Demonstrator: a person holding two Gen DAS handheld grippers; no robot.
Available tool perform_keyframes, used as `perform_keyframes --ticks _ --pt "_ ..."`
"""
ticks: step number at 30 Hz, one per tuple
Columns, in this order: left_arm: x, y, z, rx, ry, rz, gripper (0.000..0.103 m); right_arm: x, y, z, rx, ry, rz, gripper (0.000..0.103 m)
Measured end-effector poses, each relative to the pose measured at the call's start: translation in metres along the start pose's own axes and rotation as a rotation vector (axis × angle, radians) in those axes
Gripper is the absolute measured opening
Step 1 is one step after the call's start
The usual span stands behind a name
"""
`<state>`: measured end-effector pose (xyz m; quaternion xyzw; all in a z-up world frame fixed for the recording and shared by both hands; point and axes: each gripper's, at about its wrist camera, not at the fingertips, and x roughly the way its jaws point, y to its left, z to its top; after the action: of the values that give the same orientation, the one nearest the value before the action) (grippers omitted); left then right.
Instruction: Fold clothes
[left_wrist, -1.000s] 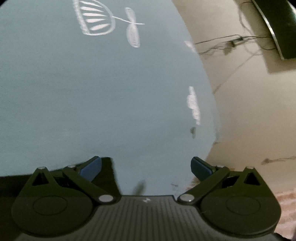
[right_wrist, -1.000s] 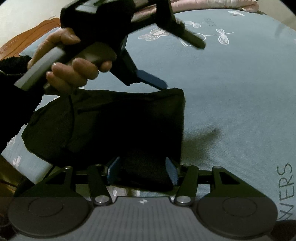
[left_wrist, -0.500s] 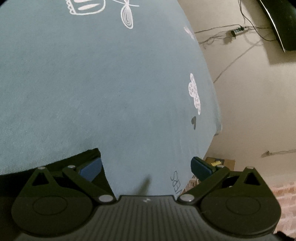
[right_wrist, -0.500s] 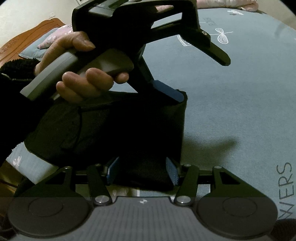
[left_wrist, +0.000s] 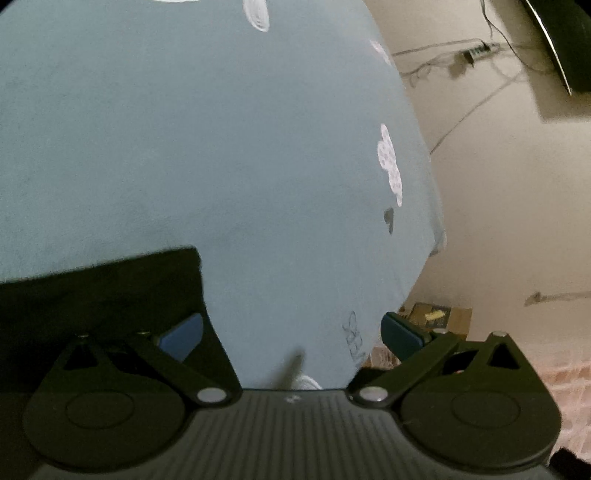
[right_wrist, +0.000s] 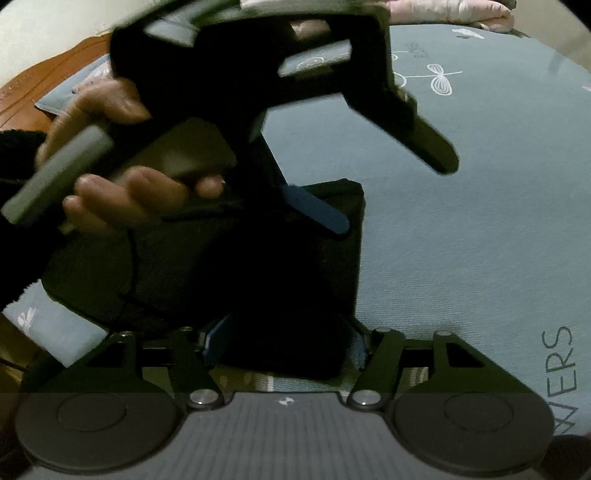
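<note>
Your right gripper (right_wrist: 284, 343) sits at the bottom centre of its own view with the near edge of the folded black fabric garment (right_wrist: 229, 266) lying between its blue pads. Its jaws are opening; a thin gap shows on the right-hand pad, so the cloth looks released rather than pinched.

Your left gripper (right_wrist: 373, 195) comes in from the upper left of that view, gripped by your left hand (right_wrist: 122, 177), and its fingers are spread wide with nothing between them. One blue pad hangs over the garment's far right corner; whether it touches the cloth can't be told.

The garment lies on the blue-grey printed bedspread (right_wrist: 461, 229), filling the lower left of the right view, its long axis running left to right across the frame. In the left view it shows only as a dark corner at lower left, under the left-hand finger.

The right gripper is nearer the near edge, the left nearer the far corner.
</note>
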<state>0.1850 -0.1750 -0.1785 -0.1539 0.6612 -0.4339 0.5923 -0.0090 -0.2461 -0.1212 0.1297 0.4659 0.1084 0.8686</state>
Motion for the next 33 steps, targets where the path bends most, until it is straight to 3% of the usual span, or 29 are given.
perform_keyframes --ticks 3,10,13,17,20,26,33 --pt "-0.007 0.001 0.009 -0.002 -0.052 0.011 0.102 0.0 0.0 0.0 0.001 0.0 0.005 0.068" --pt "-0.015 -0.018 -0.006 0.051 -0.057 0.011 0.102 -0.004 0.001 0.0 -0.015 -0.022 0.035 0.068" --pt "-0.014 -0.014 -0.014 0.033 -0.045 0.009 0.102 0.001 0.005 -0.002 -0.034 0.011 0.034 0.069" --pt "-0.009 0.001 -0.009 -0.003 -0.07 0.079 0.102 0.007 0.008 -0.004 -0.053 0.05 0.023 0.072" --pt "-0.012 0.007 -0.002 -0.059 -0.098 0.057 0.102 0.008 0.008 -0.004 -0.057 0.061 0.023 0.073" --pt "-0.03 -0.031 -0.024 0.052 -0.107 0.167 0.102 0.001 0.009 -0.004 -0.035 0.052 0.026 0.073" --pt "-0.083 -0.033 -0.068 -0.002 -0.199 0.359 0.102 0.0 0.013 -0.005 -0.021 0.027 0.008 0.073"
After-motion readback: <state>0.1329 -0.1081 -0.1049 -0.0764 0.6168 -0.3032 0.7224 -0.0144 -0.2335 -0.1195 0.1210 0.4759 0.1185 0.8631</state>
